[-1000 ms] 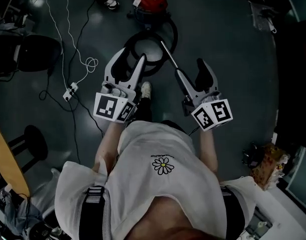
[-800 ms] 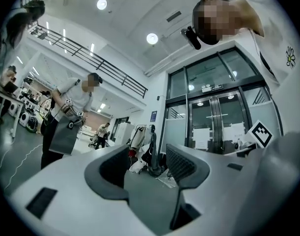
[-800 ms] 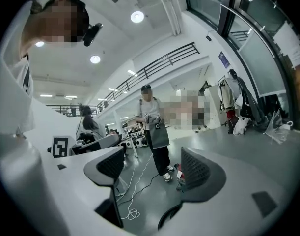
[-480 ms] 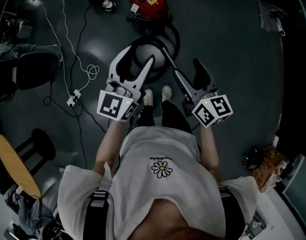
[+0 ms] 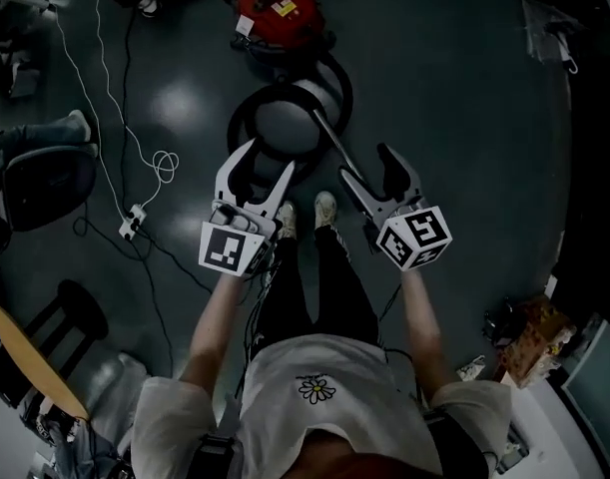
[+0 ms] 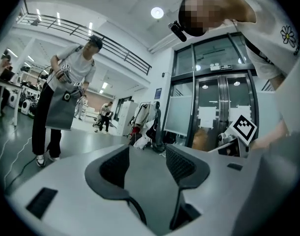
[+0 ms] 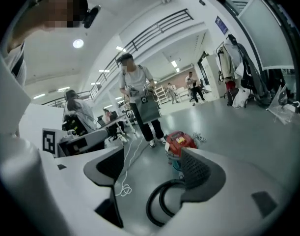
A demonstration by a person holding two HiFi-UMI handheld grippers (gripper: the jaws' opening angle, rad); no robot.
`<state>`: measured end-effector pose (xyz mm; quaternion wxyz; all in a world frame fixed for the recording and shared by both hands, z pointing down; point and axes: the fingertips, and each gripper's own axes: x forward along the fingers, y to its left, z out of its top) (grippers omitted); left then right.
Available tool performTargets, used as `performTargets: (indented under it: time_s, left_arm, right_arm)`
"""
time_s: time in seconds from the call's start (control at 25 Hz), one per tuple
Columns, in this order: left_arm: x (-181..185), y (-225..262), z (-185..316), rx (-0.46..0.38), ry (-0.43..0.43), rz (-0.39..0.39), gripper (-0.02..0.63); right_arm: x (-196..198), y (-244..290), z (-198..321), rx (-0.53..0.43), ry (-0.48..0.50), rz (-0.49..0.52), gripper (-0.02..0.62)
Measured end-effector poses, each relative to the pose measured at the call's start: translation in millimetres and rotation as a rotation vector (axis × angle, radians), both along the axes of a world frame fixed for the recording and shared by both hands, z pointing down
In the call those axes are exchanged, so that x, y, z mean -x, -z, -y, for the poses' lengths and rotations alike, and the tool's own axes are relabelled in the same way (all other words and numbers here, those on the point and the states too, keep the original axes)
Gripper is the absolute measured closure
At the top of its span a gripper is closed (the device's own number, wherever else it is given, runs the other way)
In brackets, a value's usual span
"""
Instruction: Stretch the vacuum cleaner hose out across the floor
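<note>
The red vacuum cleaner (image 5: 275,8) stands on the dark floor, and its black hose (image 5: 235,128) lies coiled in a ring just in front of it. A metal wand (image 5: 329,143) runs from the coil toward my feet. My left gripper (image 5: 269,158) hovers over the near edge of the coil; its jaws have just been opening a little and are open, with nothing between them (image 6: 147,151). My right gripper (image 5: 364,161) hangs beside the wand, also open and empty. In the right gripper view (image 7: 152,156) the hose (image 7: 157,200) and the vacuum (image 7: 179,141) lie ahead on the floor.
A white cable with a power strip (image 5: 133,218) trails at the left, near a dark chair (image 5: 45,183) and a stool (image 5: 70,287). My own shoes (image 5: 324,208) stand below the coil. A person (image 7: 140,102) stands behind the vacuum.
Both grippers have sunk toward the floor and moved forward as the person bends over. The hose coil and the vacuum have not moved.
</note>
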<state>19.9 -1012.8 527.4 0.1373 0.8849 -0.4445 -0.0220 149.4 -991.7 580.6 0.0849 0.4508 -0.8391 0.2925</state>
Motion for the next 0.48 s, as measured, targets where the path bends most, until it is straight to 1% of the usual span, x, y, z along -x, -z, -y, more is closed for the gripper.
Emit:
performTargets:
  time_s: [0.08, 0.2, 0.24, 0.36, 0.48]
  left_arm:
    - [2, -72, 15, 0.042, -0.006, 0.028, 0.390]
    - [2, -189, 34, 0.073, -0.039, 0.081, 0.390]
    - [2, -229, 37, 0.086, -0.048, 0.087, 0.390]
    - [2, -345, 42, 0.139, -0.067, 0.092, 0.390]
    - [3, -443, 45, 0.194, -0.106, 0.132, 0.390]
  right_arm:
    - [-2, -88, 16, 0.055, 0.032, -0.041, 0.224]
    - [1, -236, 39, 0.120, 0.066, -0.107, 0.224]
    - [1, -287, 43, 0.148, 0.070, -0.134, 0.224]
    - [-6, -435, 44, 0.263, 0.066, -0.231, 0.224]
    - [-22, -564, 39, 0.387, 0.059, -0.345, 0.224]
